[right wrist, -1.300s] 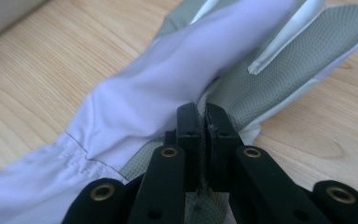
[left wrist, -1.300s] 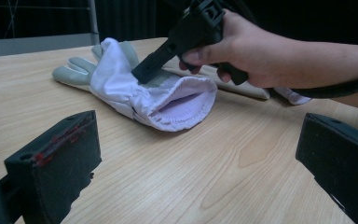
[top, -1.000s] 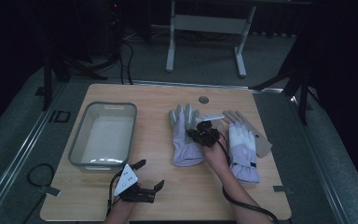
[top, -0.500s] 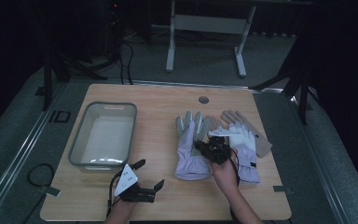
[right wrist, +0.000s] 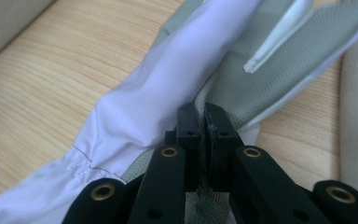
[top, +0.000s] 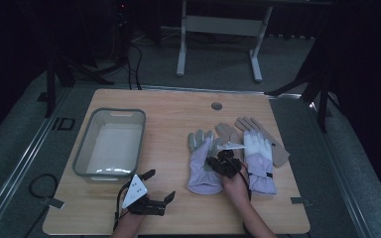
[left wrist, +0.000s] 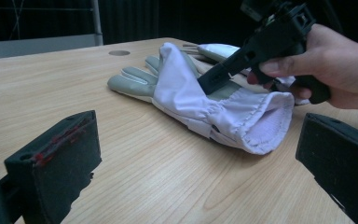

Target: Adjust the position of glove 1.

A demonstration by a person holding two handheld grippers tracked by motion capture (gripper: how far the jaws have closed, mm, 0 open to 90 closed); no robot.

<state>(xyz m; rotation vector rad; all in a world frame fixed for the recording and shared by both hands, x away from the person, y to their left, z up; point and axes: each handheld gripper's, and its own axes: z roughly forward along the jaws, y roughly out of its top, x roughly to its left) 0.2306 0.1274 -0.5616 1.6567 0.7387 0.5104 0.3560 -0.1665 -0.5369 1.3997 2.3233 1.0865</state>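
Two black fingers (right wrist: 204, 122) pinch, seemingly, lavender glove's (right wrist: 168, 88) smooth fabric.

On the desk (top: 178, 114) the tub (top: 110, 143) lies left of centre in the high view. Right of centre two gloves lie side by side, the left glove (top: 202, 166) just beside the right glove (top: 259, 158). The right gripper (top: 224, 163) sits between them, on the left glove. The left gripper (top: 151, 201) lies at lower left, below the tub
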